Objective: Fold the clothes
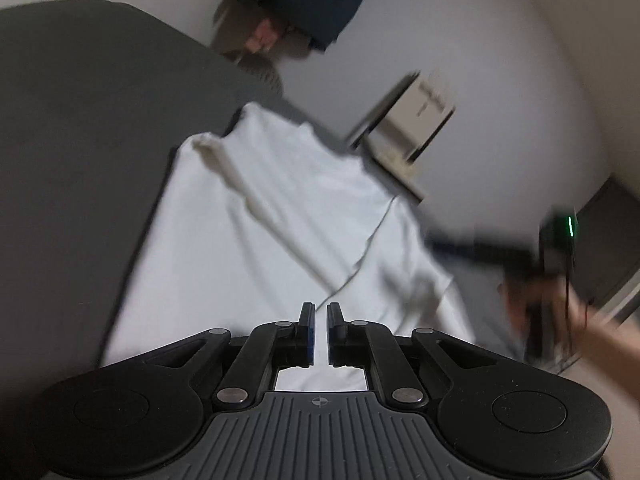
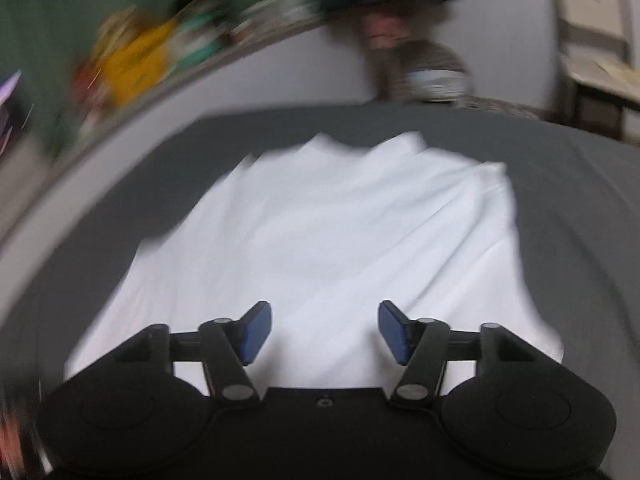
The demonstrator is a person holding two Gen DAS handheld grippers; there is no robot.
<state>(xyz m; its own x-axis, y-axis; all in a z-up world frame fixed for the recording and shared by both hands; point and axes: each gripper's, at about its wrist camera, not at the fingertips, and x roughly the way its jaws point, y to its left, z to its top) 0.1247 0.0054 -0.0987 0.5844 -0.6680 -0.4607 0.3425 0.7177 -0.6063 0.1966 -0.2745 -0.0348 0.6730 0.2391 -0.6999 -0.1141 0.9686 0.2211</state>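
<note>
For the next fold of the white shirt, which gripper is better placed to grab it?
Probably the right gripper: its jaws stand open with nothing between them, just over the white shirt's near edge. The left gripper is shut and empty.

Your left gripper [image 1: 321, 320] hangs over the white garment [image 1: 260, 240], its blue pads nearly together with nothing visibly pinched between them. The garment lies spread on the dark grey mat [image 1: 80, 120], a seam running across it. At the right edge, your right hand [image 1: 560, 312], blurred, seems to grip its black tool.
</note>
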